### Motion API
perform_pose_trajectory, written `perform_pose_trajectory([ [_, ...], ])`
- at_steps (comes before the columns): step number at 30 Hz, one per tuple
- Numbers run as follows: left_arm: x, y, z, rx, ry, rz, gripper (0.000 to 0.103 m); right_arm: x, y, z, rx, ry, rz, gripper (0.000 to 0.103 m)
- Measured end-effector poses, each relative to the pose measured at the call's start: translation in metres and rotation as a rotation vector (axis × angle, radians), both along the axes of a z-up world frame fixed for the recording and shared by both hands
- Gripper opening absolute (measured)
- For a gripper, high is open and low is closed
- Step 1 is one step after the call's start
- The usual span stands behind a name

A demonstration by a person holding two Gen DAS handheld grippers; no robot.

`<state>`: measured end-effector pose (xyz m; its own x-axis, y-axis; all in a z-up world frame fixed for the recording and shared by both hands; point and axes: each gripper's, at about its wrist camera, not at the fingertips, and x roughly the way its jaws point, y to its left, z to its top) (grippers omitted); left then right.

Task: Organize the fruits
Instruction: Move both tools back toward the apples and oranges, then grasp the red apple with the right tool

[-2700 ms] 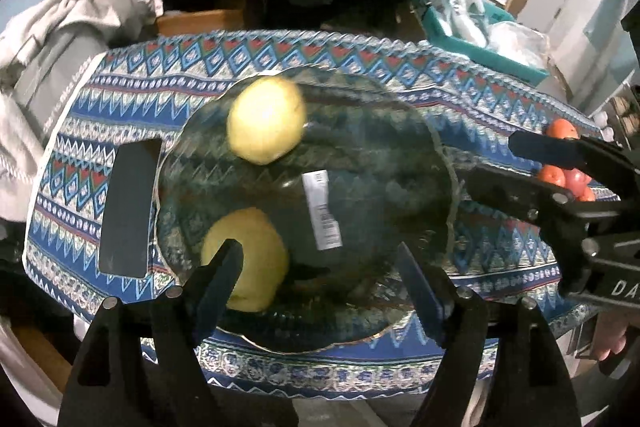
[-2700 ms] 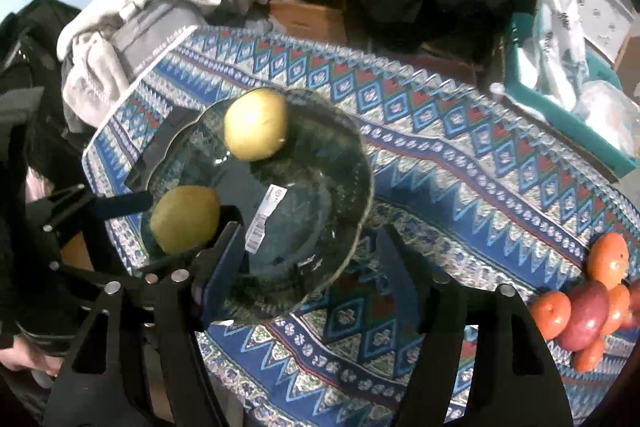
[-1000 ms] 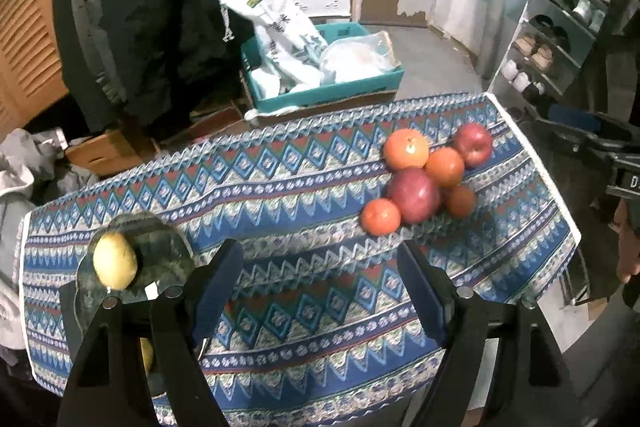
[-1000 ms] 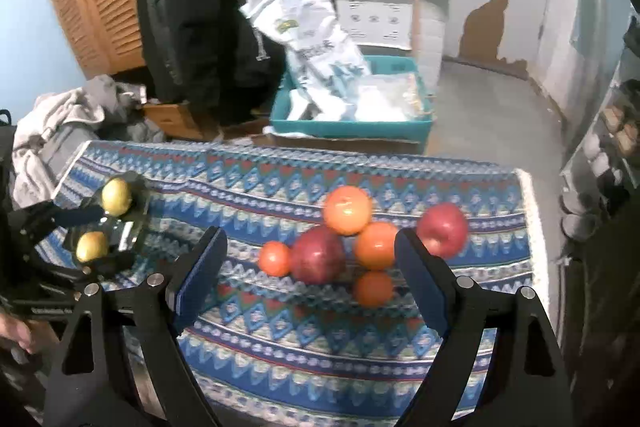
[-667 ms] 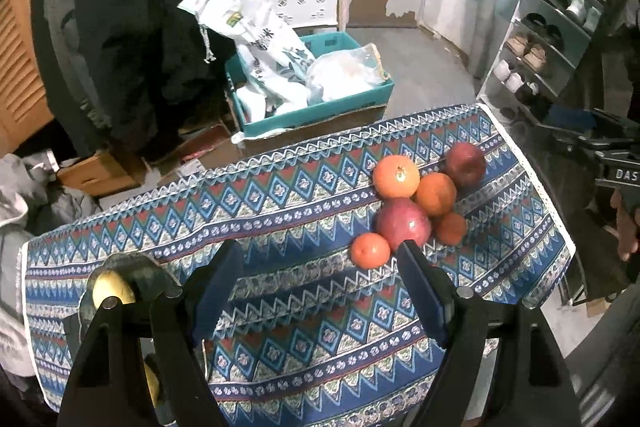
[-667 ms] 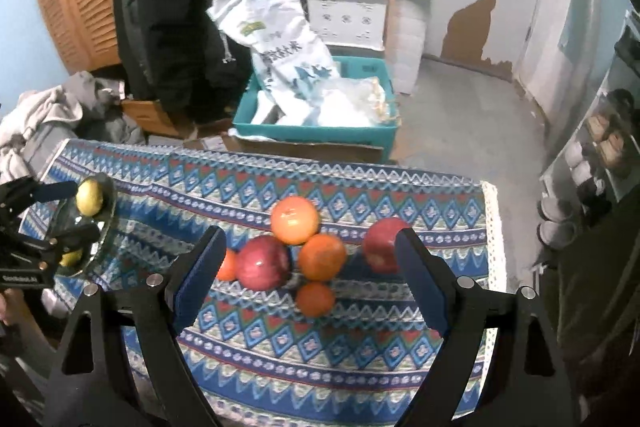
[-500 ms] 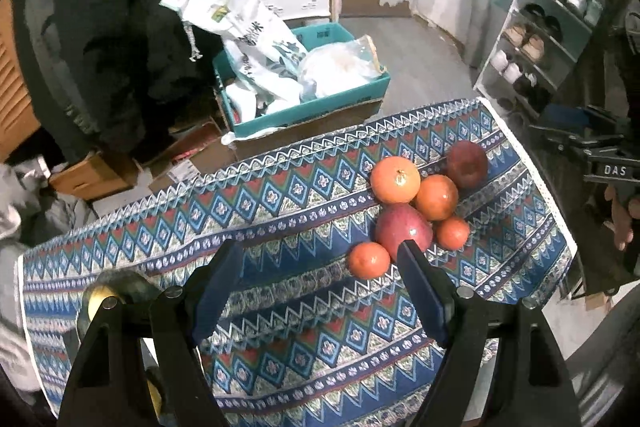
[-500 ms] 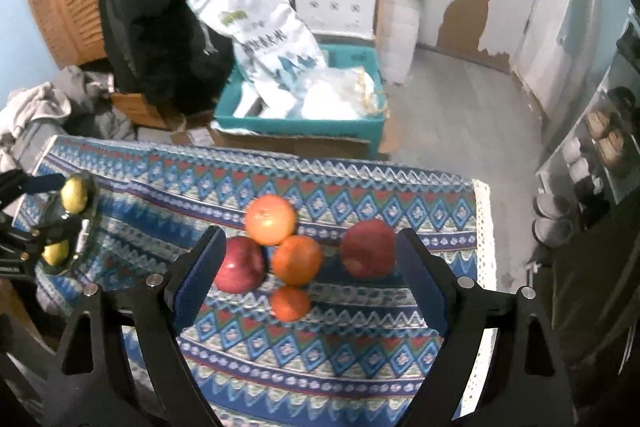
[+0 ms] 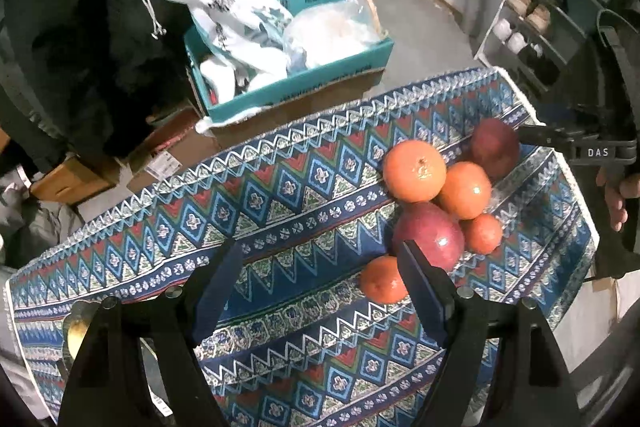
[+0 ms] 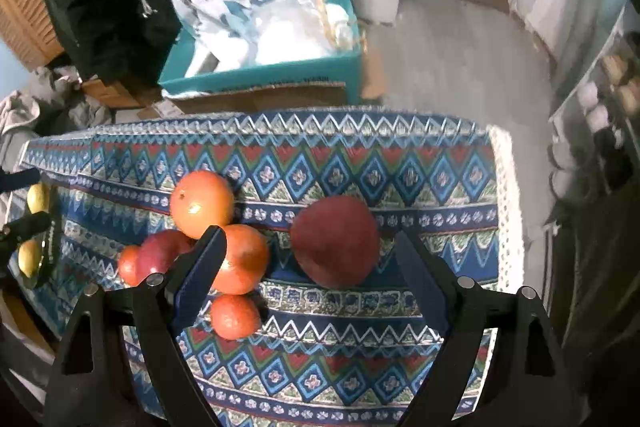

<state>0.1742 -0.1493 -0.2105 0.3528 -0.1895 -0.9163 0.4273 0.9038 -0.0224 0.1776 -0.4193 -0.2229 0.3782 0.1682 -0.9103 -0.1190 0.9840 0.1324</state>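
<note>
Red apple (image 10: 335,241) is sitting between the right gripper (image 10: 306,277)'s wide, empty jaws; left gripper (image 9: 318,289), also empty and open, risks nudging the oranges (image 9: 414,171) off the tabletop (image 9: 280,195).

left tongs (image 9: 320,291) | right tongs (image 10: 308,275) | moved from plate to fruit pile (image 10: 204,239), lower

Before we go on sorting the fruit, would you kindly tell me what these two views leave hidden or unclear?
- Glass plate, left wrist view: mostly hidden behind the left gripper's body; only a sliver shows.
- Two yellow fruits, right wrist view: small at the left edge, kind unclear.
- Small orange, left wrist view: partly covered by a finger.
- Shoe rack, right wrist view: blurred and cut by the edge.
</note>
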Motion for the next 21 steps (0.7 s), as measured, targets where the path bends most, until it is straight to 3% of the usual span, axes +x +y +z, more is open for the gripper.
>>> perform_pose_trajectory([
  [9, 0.021, -0.005, -0.027, -0.032, 0.074, 0.035, 0.081, 0.013, -0.002, -0.043, -0.023, 0.080, 0.025, 0.086],
  [21, 0.031, -0.010, -0.051, -0.057, 0.122, 0.037, 0.081, 0.022, 0.002, -0.072, -0.043, 0.129, 0.039, 0.086],
])
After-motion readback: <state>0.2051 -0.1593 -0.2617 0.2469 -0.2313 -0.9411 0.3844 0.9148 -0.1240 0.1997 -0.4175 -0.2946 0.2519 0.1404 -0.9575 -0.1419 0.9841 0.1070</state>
